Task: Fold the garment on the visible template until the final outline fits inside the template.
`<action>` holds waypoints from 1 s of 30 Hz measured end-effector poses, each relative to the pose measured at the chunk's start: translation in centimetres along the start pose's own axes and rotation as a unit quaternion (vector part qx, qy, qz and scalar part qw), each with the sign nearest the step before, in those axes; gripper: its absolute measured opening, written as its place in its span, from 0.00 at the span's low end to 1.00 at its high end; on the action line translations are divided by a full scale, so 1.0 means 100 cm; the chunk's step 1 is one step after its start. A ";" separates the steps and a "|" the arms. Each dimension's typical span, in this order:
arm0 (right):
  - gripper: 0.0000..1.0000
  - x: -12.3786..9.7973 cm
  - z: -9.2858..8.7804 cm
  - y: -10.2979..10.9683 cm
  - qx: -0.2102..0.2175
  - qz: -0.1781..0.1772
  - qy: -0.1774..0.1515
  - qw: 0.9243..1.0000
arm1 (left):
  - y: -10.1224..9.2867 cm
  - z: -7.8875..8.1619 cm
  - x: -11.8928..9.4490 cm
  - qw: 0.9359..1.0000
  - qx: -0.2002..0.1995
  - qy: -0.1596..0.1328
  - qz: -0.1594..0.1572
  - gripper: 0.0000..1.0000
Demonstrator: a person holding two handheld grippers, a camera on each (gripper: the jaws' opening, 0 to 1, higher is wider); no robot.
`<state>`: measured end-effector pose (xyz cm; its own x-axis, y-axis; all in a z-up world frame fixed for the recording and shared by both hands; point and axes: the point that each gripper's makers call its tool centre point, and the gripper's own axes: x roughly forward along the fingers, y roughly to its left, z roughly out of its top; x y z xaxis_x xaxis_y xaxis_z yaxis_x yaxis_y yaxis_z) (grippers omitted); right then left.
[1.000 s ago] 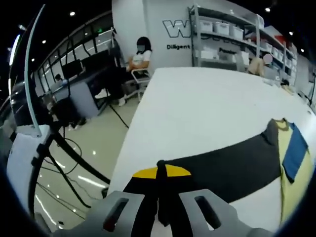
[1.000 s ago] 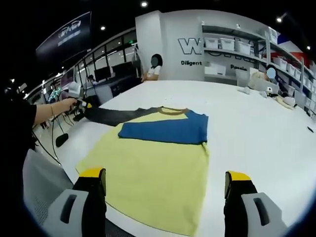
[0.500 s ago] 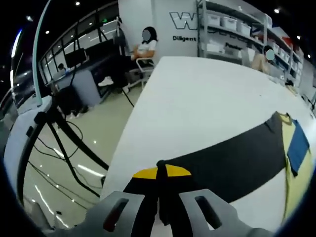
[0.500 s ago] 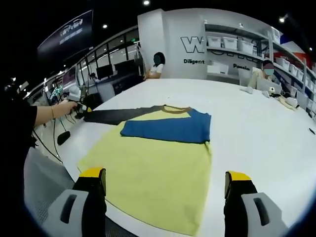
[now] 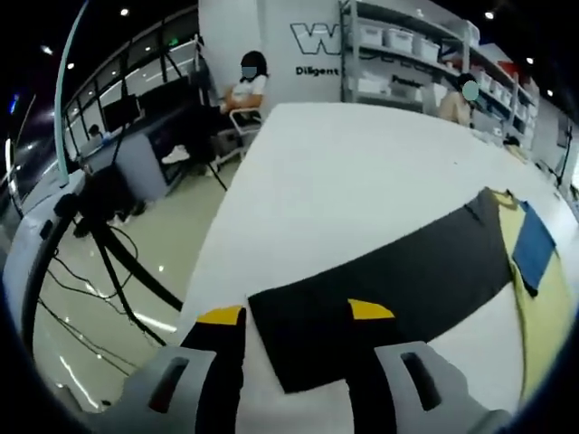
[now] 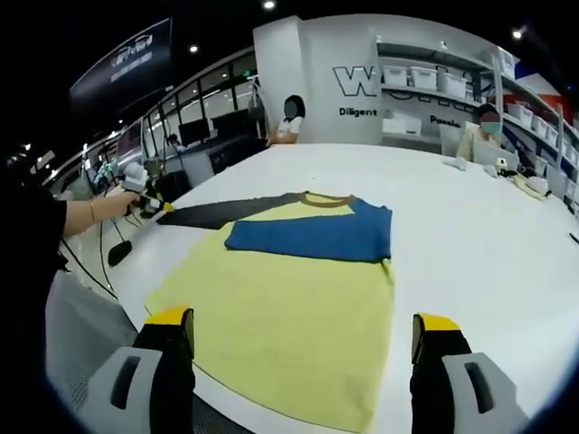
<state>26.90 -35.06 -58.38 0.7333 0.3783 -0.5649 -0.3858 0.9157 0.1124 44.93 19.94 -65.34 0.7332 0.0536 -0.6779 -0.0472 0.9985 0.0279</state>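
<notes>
A yellow long-sleeved garment (image 6: 280,307) lies flat on the white table (image 6: 470,235). Its blue sleeve (image 6: 312,237) is folded across the chest, and its dark grey sleeve (image 5: 389,280) stretches out flat toward the table's left edge. My left gripper (image 5: 294,315) stands open, its yellow-tipped jaws on either side of the grey sleeve's cuff end. In the right gripper view, that left gripper (image 6: 136,181) shows far left in a hand, by the grey sleeve (image 6: 213,212). My right gripper (image 6: 303,327) is open over the garment's hem, with nothing between its jaws.
The table edge (image 5: 213,262) drops to a glossy floor with a tripod and cables (image 5: 99,262). A seated person (image 5: 240,90) is at the far end, another person (image 6: 484,136) by shelves (image 6: 434,90) with bins. Small items (image 6: 529,185) lie far right on the table.
My left gripper has opened and let go of the grey sleeve's cuff, which now lies flat on the table. The right gripper has not moved.
</notes>
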 end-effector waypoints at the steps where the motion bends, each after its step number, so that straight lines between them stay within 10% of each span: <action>1: 0.99 0.000 -0.001 0.001 0.000 0.001 0.001 1.000 | -0.003 -0.005 -0.002 1.000 0.003 -0.006 -0.005 0.42; 10: 0.99 0.001 -0.004 0.000 0.002 -0.001 0.004 1.000 | 0.008 -0.034 -0.008 0.999 -0.030 0.015 0.021 0.32; 30: 0.99 0.000 -0.004 0.005 0.000 0.003 0.003 1.000 | -0.001 -0.036 -0.021 1.000 -0.001 0.001 0.031 0.03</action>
<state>26.53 -34.69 -58.63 0.7276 0.3836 -0.5687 -0.3909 0.9131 0.1159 40.96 19.69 -66.62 0.7281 0.1151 -0.6757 -0.0936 0.9933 0.0683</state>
